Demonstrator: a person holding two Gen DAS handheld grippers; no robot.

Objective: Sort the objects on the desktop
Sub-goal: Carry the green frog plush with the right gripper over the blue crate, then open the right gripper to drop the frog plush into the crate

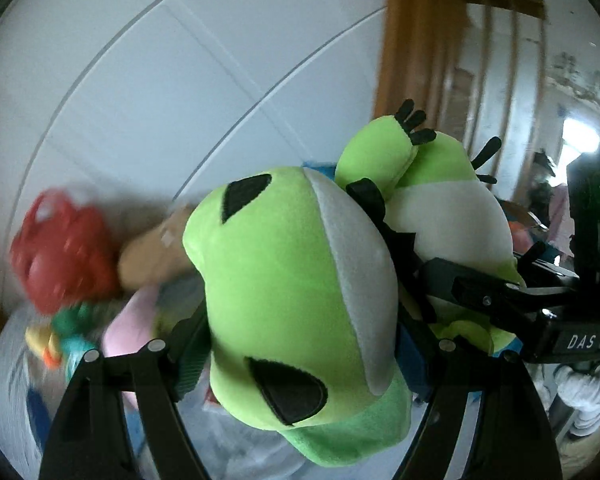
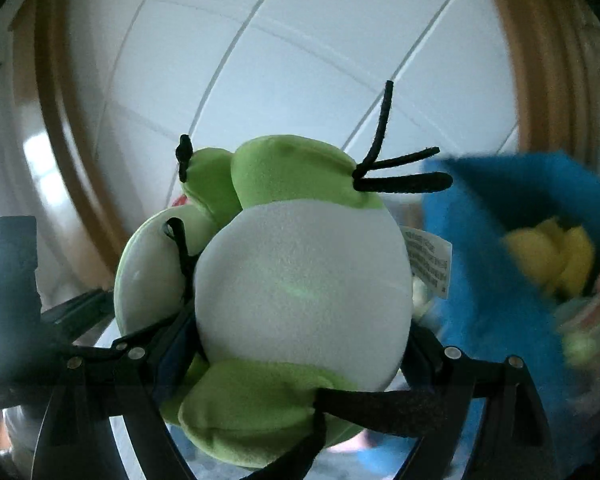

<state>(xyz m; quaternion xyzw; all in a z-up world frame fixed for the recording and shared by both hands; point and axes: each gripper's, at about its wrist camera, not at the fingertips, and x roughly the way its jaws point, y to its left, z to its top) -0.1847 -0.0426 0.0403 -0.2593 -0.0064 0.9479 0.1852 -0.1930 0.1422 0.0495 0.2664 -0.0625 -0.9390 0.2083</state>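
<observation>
A green and white frog plush (image 1: 284, 288) is held up in the air by both grippers at once, well above anything it could rest on. In the left wrist view its head fills the centre, with two black felt eyes, one at 11 o'clock and one at 5 o'clock of the face. The left gripper (image 1: 300, 344) has its jaws clamped on the head, one finger at 8 o'clock of the picture and the other at 4 o'clock, both pressed into the plush.

At 3 o'clock in that view the right gripper (image 1: 476, 292) reaches in from the side, and its jaws pinch the white belly. The frog's limbs with black toes stick up at 1 o'clock.

In the right wrist view the round white belly (image 2: 300, 288) sits in the centre between the right gripper's fingers, which press on it from 8 o'clock and 4 o'clock. A black strap (image 2: 388, 404) crosses the lower body. A white care label (image 2: 430, 262) hangs at 3 o'clock of the belly.

Behind the frog, at 9 o'clock in the left wrist view, lies a blurred heap of toys: a red one (image 1: 64, 248), a tan one (image 1: 152, 252) and a pink one (image 1: 128, 324). At 3 o'clock in the right wrist view is a blue fabric bin (image 2: 496, 248) with a yellow toy (image 2: 552, 256) inside. White panelled wall (image 1: 160, 92) and a wooden frame (image 2: 540, 80) fill the background.
</observation>
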